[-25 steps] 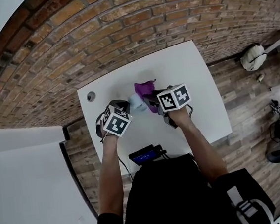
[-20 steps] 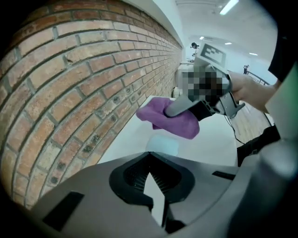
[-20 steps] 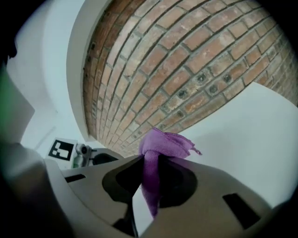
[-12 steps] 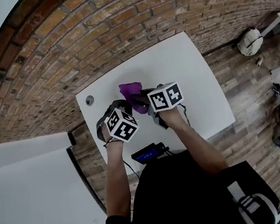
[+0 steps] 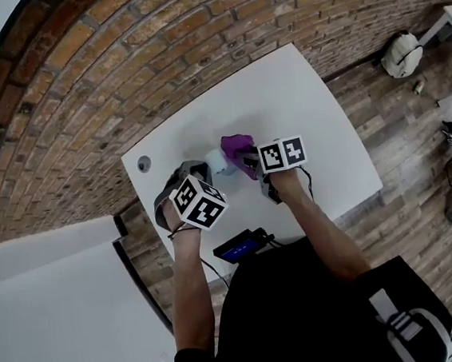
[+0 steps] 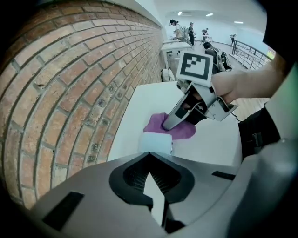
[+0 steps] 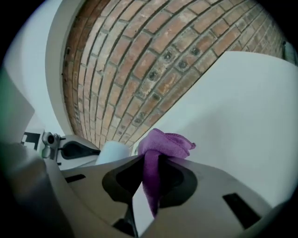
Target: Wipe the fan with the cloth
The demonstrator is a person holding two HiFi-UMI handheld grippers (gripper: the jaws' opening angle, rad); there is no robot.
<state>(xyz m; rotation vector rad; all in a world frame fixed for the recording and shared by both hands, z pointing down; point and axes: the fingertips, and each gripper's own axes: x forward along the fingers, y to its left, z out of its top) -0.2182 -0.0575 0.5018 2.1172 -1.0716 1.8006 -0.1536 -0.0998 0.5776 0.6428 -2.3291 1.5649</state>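
A small pale-blue fan (image 5: 218, 162) stands on the white table (image 5: 298, 104), close to the brick wall. My left gripper (image 5: 199, 173) is shut with its tips right at the fan (image 6: 156, 142); whether they pinch part of it I cannot tell. My right gripper (image 5: 247, 163) is shut on a purple cloth (image 5: 237, 146), which bunches out past the jaws just right of the fan. In the right gripper view the cloth (image 7: 158, 146) hangs down between the fingers, with the fan (image 7: 111, 151) to its left. The left gripper view shows the right gripper (image 6: 166, 125) pressing the cloth (image 6: 171, 128) onto the table behind the fan.
A black device with a blue screen (image 5: 237, 249) lies at the table's near edge, by my body. A round cable hole (image 5: 144, 165) sits in the table's left corner. The brick wall (image 5: 156, 55) runs along the far side. A white bag (image 5: 401, 53) lies on the wood floor.
Half a second ago the cloth lay over the fan and hid it. The right gripper has since carried the cloth rightwards and down, so the fan shows again. The left gripper has stayed put.
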